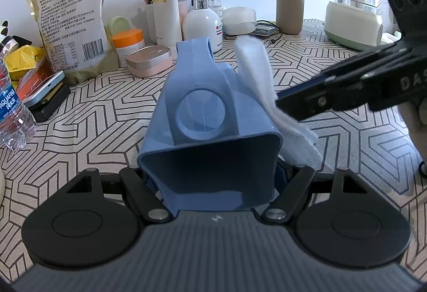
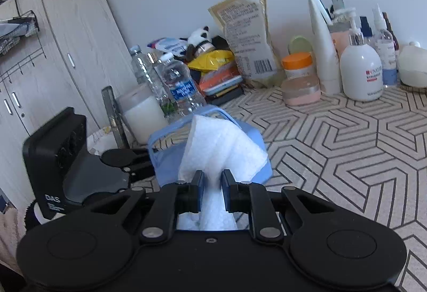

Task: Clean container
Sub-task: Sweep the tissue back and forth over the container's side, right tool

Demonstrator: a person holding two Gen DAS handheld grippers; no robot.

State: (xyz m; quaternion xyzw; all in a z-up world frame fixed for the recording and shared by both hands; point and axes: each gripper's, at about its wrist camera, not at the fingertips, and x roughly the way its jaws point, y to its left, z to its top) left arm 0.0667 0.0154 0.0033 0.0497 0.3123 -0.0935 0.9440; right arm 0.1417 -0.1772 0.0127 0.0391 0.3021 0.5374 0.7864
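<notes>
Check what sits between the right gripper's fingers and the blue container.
The white cloth: right gripper is shut on it, draping it against the blue container. Right wrist view shows it best; left gripper holds the container.

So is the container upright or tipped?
Tipped: the container lies on its side in the left gripper, base toward that camera, above the table.

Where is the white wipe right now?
The white wipe is pinched in the right gripper, pressed against the blue container that the left gripper holds.
</notes>
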